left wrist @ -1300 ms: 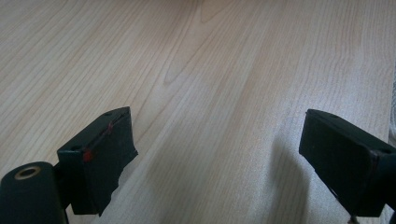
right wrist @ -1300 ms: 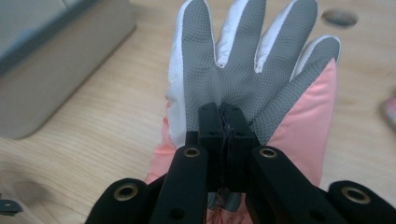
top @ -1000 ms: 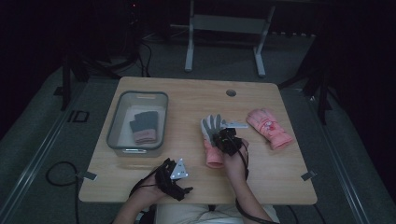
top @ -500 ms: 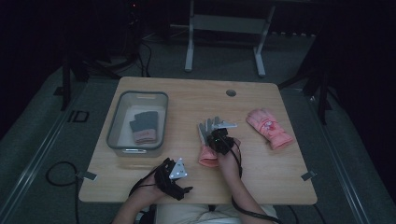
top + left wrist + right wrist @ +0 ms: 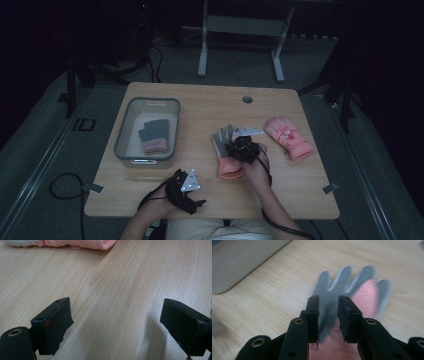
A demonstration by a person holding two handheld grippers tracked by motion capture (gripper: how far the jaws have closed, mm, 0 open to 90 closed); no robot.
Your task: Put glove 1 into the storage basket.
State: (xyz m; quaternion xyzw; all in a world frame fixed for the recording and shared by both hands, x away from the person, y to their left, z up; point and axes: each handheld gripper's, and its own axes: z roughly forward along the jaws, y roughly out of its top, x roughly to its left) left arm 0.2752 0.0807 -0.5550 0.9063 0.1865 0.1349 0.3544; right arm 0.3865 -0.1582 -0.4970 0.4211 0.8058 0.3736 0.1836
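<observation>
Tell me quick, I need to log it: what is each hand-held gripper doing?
Left hand-held gripper: open, empty, above the bare table.
Right hand-held gripper: jaws just opening, slightly apart over the grey-palmed pink glove, not gripping it.

place: lab or studio | cues: dark room, lone wooden table (image 5: 200,107), metal stand (image 5: 240,25), floor cables (image 5: 60,182)

dim high view, motion-blurred close-up

Under my right tool (image 5: 243,148): glove (image 5: 226,150), grey palm and fingers, salmon-pink cuff. Beyond it to the right, second glove (image 5: 288,136), pink all over. Bench (image 5: 210,107) pale wood, fine grain. Bin (image 5: 131,156) grey-rimmed, clear-walled; folded grey-and-pink glove (image 5: 152,136) inside. My tools' jaws black.
</observation>
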